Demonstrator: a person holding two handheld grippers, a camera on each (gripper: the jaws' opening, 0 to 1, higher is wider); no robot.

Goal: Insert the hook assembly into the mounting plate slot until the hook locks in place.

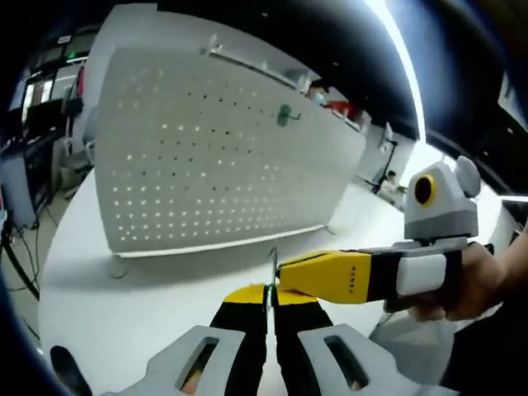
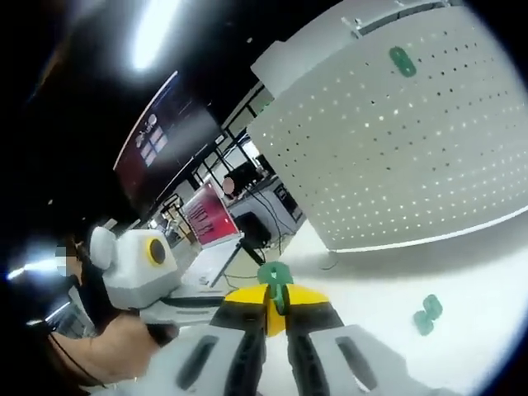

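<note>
A large white perforated metal pegboard (image 1: 223, 157) is seen standing upright on a white tabletop (image 1: 124, 313); everything below is placed relative to it. One small green plastic hook (image 1: 285, 115) is already seated in its upper holes.

In front of the pegboard's lower edge, the left gripper (image 1: 270, 301) is closed on a thin, upright metal wire (image 1: 273, 268), apparently the prong of a hook assembly. From the side, the right gripper (image 1: 285, 276) is brought in until its yellow tips meet the same piece.

In the right gripper view, the right gripper (image 2: 276, 307) is shut on a small green plastic hook assembly (image 2: 275, 280), held well short of the pegboard (image 2: 412, 140). Another green plastic hook piece (image 2: 426, 314) lies on the tabletop before the pegboard's base.

The assembly is judged light and rigid, but small and smooth, so slipping or twisting between the jaws is likely. It is best held by the green plastic body, with the prong left free for the holes; the wire may bend if forced at an angle.
</note>
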